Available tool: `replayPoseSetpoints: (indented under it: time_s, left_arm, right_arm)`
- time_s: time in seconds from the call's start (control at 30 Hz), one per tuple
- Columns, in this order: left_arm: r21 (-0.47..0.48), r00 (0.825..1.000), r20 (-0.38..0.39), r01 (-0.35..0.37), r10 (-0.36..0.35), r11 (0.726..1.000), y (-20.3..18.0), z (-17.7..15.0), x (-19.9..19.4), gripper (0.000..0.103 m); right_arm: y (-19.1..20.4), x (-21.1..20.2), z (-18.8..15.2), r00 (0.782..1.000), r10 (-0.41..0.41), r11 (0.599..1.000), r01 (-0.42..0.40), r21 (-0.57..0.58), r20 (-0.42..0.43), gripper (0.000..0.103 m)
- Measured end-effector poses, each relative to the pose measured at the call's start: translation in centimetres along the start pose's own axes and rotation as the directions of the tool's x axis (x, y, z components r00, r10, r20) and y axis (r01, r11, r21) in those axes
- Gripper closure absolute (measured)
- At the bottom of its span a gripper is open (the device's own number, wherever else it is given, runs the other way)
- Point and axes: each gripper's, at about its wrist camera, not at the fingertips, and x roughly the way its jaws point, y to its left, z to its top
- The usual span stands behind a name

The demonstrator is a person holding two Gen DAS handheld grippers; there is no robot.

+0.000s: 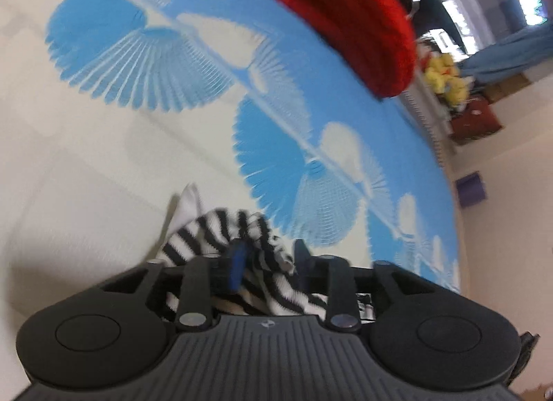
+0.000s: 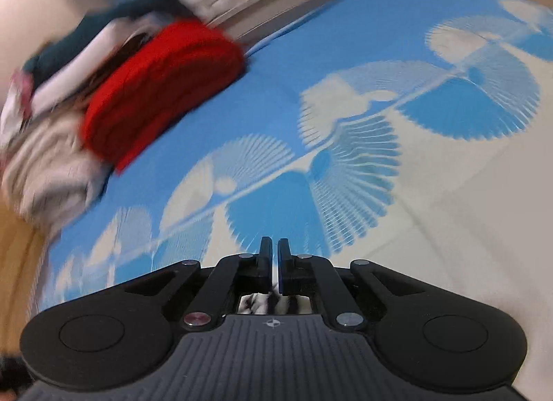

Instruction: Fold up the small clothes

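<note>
Two views, taken in turn

Left wrist view: the left tool [image 1: 269, 255] has its fingers apart, with the striped cloth [image 1: 221, 231] bunched between them. One blue-padded finger [image 1: 236, 266] is sunk in the folds and the other stands clear at the right, so the pads do not look to be pressing the fabric. A white corner of the cloth pokes out ahead onto the bed [image 1: 86, 159], whose cover is cream with blue fans. A red garment [image 1: 345, 17] lies well apart at the far edge, blurred.

Right wrist view: the right tool [image 2: 274, 255] has its fingers nearly together, only a thin slit between them. A scrap of the striped cloth [image 2: 269, 304] shows low behind the fingers, near the tool's body; whether the tips pinch it I cannot tell, as no fabric shows at the tips. The red garment [image 2: 162, 90] sits beside a pile of other clothes [image 2: 52, 159] at the far left of the bed [image 2: 466, 211].

Judgement: the step looks like carrying or spreading the cloth for a fold. To do it well, each tool should take a true edge or corner, not a bunch; lay it flat on a bare stretch of bed, away from the pile, then draw it taut before folding
</note>
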Motion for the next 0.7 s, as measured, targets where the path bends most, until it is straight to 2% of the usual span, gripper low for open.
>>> replayPoseSetpoints:
  time_s: [0.03, 0.07, 0.1, 0.2, 0.27, 0.37, 0.47, 0.53, 0.57, 0.6, 0.7]
  left_arm:
    - [0.015, 1.000, 0.004, 0.008, -0.008, 1.000, -0.1, 0.1, -0.4, 0.057]
    - [0.034, 1.000, 0.003, 0.015, -0.015, 0.999, -0.1, 0.1, -0.8, 0.055]
    - [0.055, 1.000, -0.002, 0.021, -0.021, 0.998, -0.1, 0.1, -1.1, 0.054]
    - [0.135, 1.000, 0.001, -0.013, 0.013, 0.991, -0.3, 0.0, -2.2, 0.048]
    - [0.196, 0.997, 0.019, -0.082, 0.080, 0.977, -0.3, -0.3, -2.8, 0.036]
    - [0.275, 0.982, 0.016, -0.184, 0.187, 0.944, 0.2, -0.6, -2.0, 0.035]
    - [0.315, 0.974, -0.010, -0.210, 0.224, 0.925, 0.3, -1.1, -0.9, 0.035]
    - [0.329, 0.977, -0.009, -0.200, 0.215, 0.923, 0.2, -1.3, -0.5, 0.035]
    - [0.334, 0.977, -0.006, -0.197, 0.211, 0.922, 0.0, -1.4, -0.2, 0.035]
    - [0.339, 0.978, -0.001, -0.197, 0.209, 0.920, -0.1, -1.4, 0.1, 0.035]
    - [0.348, 0.978, 0.003, -0.198, 0.210, 0.916, -0.2, -1.4, 1.1, 0.047]
  right_arm:
    - [0.5, -0.4, -0.1, 1.000, 0.008, 0.999, -0.008, -0.040, 0.004, 0.085]
    - [0.9, -0.8, -0.2, 1.000, 0.022, 0.997, -0.021, -0.080, 0.005, 0.072]
    - [1.3, -1.4, -0.4, 0.999, 0.033, 0.992, -0.033, -0.121, 0.003, 0.063]
    - [2.4, -2.6, -1.1, 0.999, 0.053, 0.962, -0.054, -0.268, -0.013, 0.055]
    - [2.9, -3.2, -2.1, 0.999, 0.031, 0.925, -0.039, -0.378, -0.026, 0.053]
    - [3.2, -2.9, -3.9, 0.997, -0.026, 0.858, -0.012, -0.513, -0.068, 0.053]
    - [3.5, -2.2, -5.3, 0.992, -0.093, 0.799, 0.024, -0.600, -0.084, 0.053]
    - [3.7, -1.5, -5.9, 0.988, -0.132, 0.779, 0.050, -0.624, -0.085, 0.055]
    - [3.8, -1.0, -6.1, 0.985, -0.150, 0.765, 0.064, -0.640, -0.081, 0.065]
    - [4.1, -0.9, -6.3, 0.983, -0.163, 0.755, 0.074, -0.651, -0.078, 0.087]
    - [4.5, -0.6, -5.9, 0.986, -0.157, 0.777, 0.091, -0.623, -0.051, 0.098]
